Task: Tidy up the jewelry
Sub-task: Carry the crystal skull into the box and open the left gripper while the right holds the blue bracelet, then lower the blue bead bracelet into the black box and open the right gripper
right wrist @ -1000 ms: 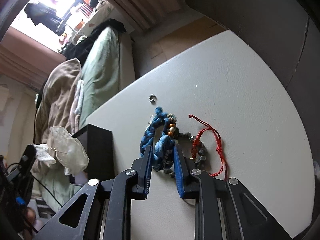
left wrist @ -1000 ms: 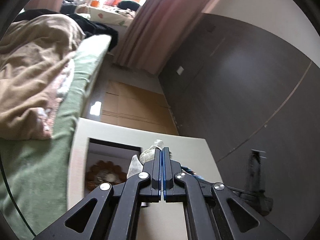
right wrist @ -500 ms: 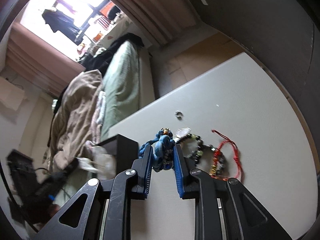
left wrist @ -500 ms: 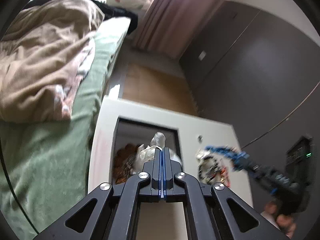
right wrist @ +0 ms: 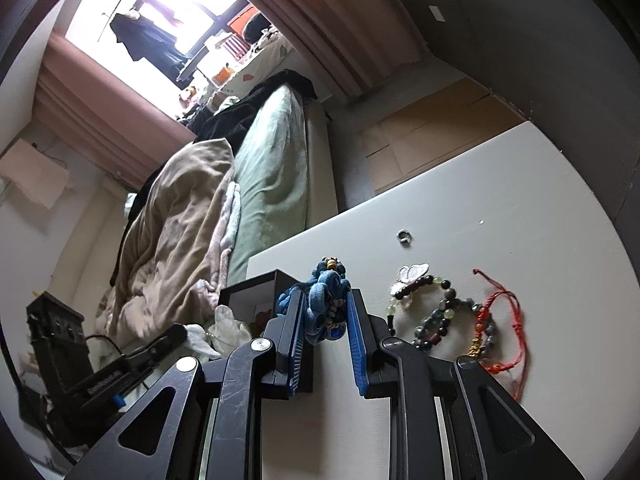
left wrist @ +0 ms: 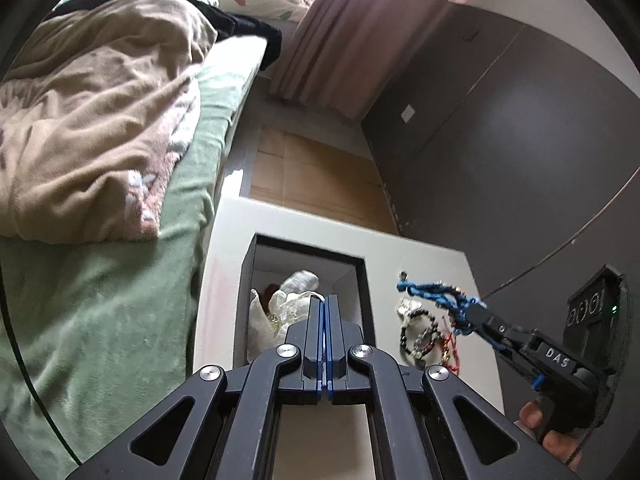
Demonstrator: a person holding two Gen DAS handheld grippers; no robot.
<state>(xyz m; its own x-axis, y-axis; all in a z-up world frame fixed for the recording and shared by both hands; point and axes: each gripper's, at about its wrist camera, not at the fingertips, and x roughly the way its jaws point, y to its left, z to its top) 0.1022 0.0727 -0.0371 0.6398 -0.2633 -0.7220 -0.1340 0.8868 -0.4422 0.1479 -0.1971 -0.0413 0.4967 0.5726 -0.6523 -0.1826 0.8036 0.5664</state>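
Beside the bed, our white worktop (right wrist: 500, 184) carries a dark box (left wrist: 362, 280) at left and loose beads to its right. Since a second ago we have lifted the blue bracelet (right wrist: 326, 300) clear of the pile; our right claw (right wrist: 324, 312) pinches it in the air near the box. Our left claw (left wrist: 323, 308), fingers pressed together, has swung over the box, its pouch (left wrist: 280, 308) apparently already inside. Three bracelets (right wrist: 452, 312) and a ring (right wrist: 403, 236) remain out.

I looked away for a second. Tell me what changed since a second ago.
The right gripper, shut on the blue braided bracelet, has lifted it off the white table toward the black box. The left gripper stays shut on the white pouch, now at the box. The beaded bracelets, red cord and ring stayed put.
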